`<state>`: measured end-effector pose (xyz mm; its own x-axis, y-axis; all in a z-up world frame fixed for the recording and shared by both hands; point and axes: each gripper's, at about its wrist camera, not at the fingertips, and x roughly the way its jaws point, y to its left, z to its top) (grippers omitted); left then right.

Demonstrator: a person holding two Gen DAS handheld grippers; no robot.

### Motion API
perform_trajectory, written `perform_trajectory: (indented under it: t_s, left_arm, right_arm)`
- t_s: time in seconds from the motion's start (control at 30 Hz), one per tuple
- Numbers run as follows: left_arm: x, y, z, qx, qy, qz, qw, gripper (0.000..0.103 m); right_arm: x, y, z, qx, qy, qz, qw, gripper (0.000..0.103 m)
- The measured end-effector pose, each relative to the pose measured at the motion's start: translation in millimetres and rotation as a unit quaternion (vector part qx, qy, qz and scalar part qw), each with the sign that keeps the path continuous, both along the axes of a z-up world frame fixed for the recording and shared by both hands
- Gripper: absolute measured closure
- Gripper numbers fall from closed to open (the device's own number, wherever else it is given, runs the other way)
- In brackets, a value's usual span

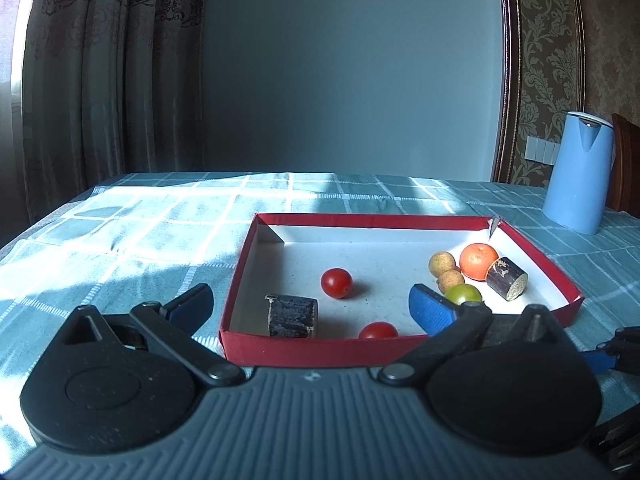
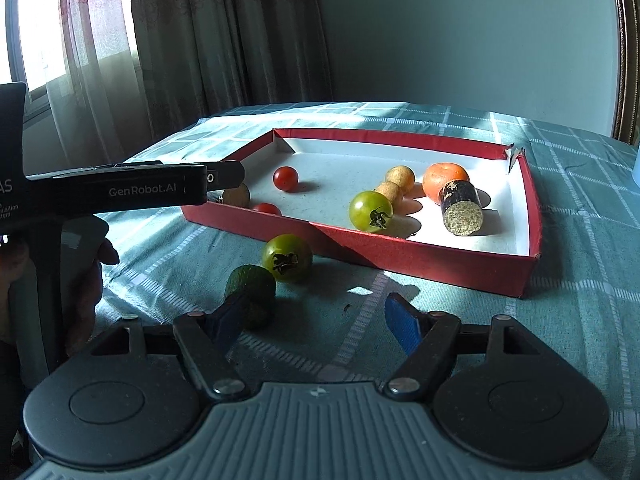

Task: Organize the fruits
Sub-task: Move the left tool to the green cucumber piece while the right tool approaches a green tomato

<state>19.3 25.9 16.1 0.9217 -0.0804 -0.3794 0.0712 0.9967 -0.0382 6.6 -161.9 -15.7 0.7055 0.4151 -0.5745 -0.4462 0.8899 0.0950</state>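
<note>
A red tray (image 1: 320, 350) (image 2: 436, 254) with a white floor holds two red tomatoes (image 1: 337, 282) (image 2: 285, 178), a green tomato (image 1: 464, 294) (image 2: 371, 211), two tan round fruits (image 1: 442, 264) (image 2: 402, 178), an orange (image 1: 478, 261) (image 2: 444, 176) and two dark sugarcane pieces (image 1: 292, 316) (image 2: 460, 208). Outside the tray lie a second green tomato (image 2: 287, 258) and a dark green avocado (image 2: 252, 292). My left gripper (image 1: 312, 304) is open and empty at the tray's near edge. My right gripper (image 2: 316, 318) is open and empty, its left finger beside the avocado.
A blue kettle (image 1: 578, 172) stands at the table's back right. The checked teal tablecloth (image 1: 140, 232) covers the table. The left gripper's body (image 2: 132, 190) reaches in from the left over the tray's corner. Curtains hang behind.
</note>
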Motion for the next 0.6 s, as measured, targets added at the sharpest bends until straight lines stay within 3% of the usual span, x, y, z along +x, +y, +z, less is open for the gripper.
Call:
perform_trajectory:
  t_s: [0.17,0.3,0.4,0.47,0.6]
  left_arm:
    - [-9,-2,0,0.004,-0.005,-0.014,0.9999,0.0]
    - [-15,-3,-2,0.001,0.005,-0.036,0.9994,0.0]
    - [-22,-8,-6,0.014,0.017,-0.062,0.9978,0.0]
    - [-30,-16,-10,0.026,0.021,-0.09,0.9954,0.0]
    - [-38,-33,-13,0.058,0.012,-0.129,0.9898,0.0]
  right_arm:
    - [-10,5,3,-0.003,-0.031,0.012,0.999,0.028]
    - [-12,2,9,-0.008,-0.061,-0.015,0.998,0.029]
    - [-11,1,9,-0.033,-0.052,-0.011,0.998,0.041]
    - [-15,-3,8,-0.051,-0.067,-0.037,0.996,0.043]
    - [-11,-24,12,-0.03,-0.071,-0.085,0.993,0.043]
